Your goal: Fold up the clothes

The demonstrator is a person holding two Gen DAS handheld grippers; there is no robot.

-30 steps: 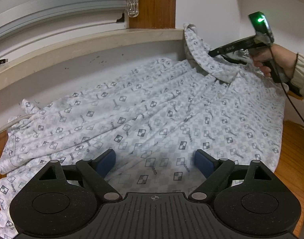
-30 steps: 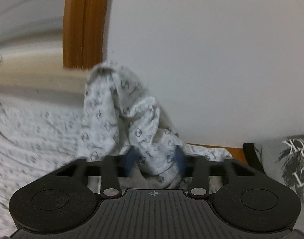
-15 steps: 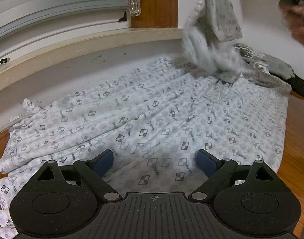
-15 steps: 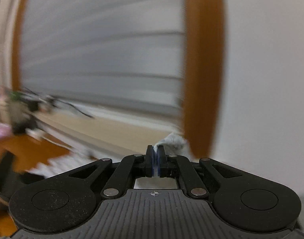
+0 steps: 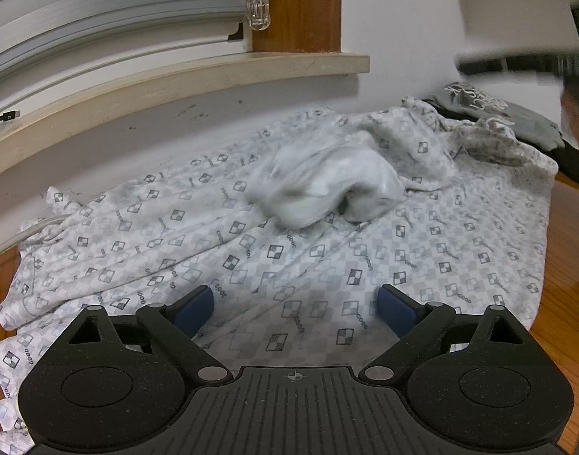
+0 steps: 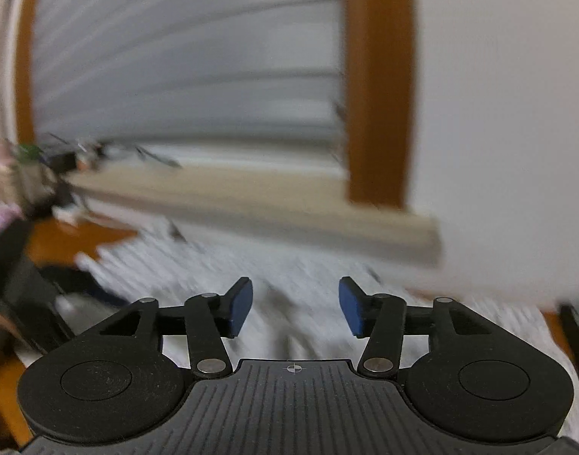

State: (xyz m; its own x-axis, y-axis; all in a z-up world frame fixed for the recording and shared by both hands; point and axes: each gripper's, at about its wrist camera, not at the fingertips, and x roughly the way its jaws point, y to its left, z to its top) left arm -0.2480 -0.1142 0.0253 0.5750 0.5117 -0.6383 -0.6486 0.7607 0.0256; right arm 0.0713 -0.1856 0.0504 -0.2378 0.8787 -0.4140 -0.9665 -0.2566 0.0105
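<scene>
White patterned shirt lies spread ahead of the left gripper, jaws wide, empty. Right gripper hangs above it, jaws apart, empty.

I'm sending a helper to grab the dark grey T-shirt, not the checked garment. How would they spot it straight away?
Start at the wooden window post and follow the white wall right to the table's far corner. There, behind the big white checked shirt, lies the grey T-shirt. It alone is plain dark grey with a pale printed graphic.
</scene>
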